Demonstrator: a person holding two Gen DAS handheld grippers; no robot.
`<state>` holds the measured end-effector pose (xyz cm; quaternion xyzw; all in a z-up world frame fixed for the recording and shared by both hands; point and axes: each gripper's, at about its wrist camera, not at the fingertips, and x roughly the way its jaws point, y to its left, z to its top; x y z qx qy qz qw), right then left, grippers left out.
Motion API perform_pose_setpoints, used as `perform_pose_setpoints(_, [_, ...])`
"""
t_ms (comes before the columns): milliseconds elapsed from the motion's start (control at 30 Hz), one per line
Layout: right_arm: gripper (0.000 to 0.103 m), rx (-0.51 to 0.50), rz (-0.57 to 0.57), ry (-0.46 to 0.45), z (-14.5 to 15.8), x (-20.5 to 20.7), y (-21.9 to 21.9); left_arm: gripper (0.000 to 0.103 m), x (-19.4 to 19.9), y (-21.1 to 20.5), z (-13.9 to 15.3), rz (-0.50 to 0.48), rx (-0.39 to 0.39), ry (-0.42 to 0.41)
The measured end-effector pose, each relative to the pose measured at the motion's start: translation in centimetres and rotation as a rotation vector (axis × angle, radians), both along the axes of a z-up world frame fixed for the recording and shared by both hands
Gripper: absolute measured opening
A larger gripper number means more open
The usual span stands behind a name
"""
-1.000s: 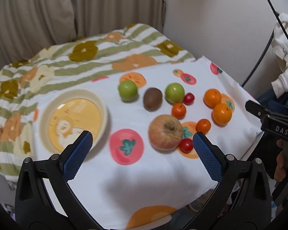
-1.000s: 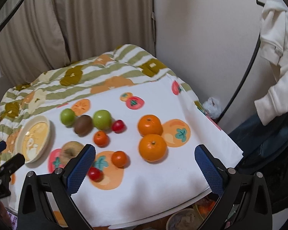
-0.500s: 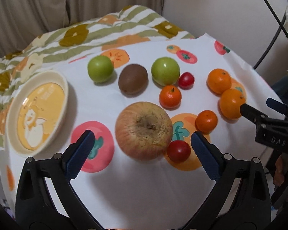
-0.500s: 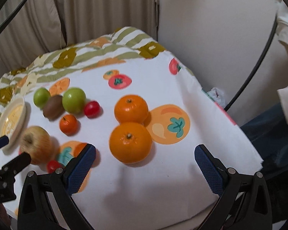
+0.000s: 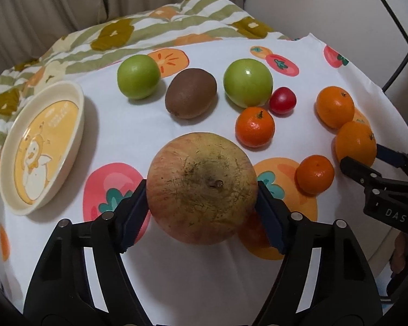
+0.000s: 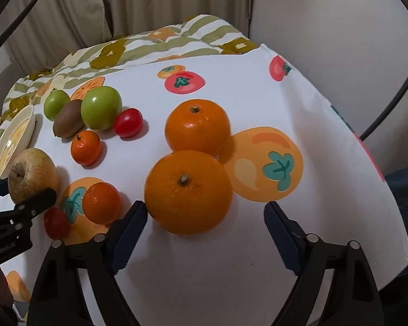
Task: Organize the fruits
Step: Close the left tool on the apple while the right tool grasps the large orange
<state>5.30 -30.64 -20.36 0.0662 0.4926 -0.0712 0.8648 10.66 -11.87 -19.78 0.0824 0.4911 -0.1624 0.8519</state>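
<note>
Left gripper (image 5: 201,190) clasps the apple (image 5: 201,187), with the plate (image 5: 11,146) at its 9 o'clock. Right gripper (image 6: 205,217) gapes wide, the orange (image 6: 189,191) between its fingers.

Hidden and cut-off parts

Behind the large russet-yellow apple (image 5: 201,187), mostly covered: a small red cherry tomato (image 5: 251,229). Cropped by the right-wrist view's left edge: the cream round plate with a yellow duck print (image 6: 27,125). Partly masked by a black finger: the nearer big orange (image 5: 355,146).
</note>
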Motion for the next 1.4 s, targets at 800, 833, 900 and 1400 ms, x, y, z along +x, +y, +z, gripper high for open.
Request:
perform_pose_setpoints(800, [0.059,0.027,0.063,0.033,0.0,1.4,0.3,0.079,-0.2,0.1,0.5,0.025,-0.006,0.015])
perform_pose_setpoints(833, [0.059,0.029,0.067,0.03,0.2,1.3,0.3,0.079,-0.3,0.1,0.6,0.027,-0.005,0.013])
perform_pose_setpoints(900, [0.059,0.026,0.071,0.022,0.6,1.2,0.3,0.079,-0.5,0.2,1.1,0.033,-0.009,0.011])
perform_pose_setpoints(1400, [0.058,0.018,0.183,-0.073,7.2,1.9,1.6,0.079,-1.6,2.8,9.8,0.146,-0.054,-0.093])
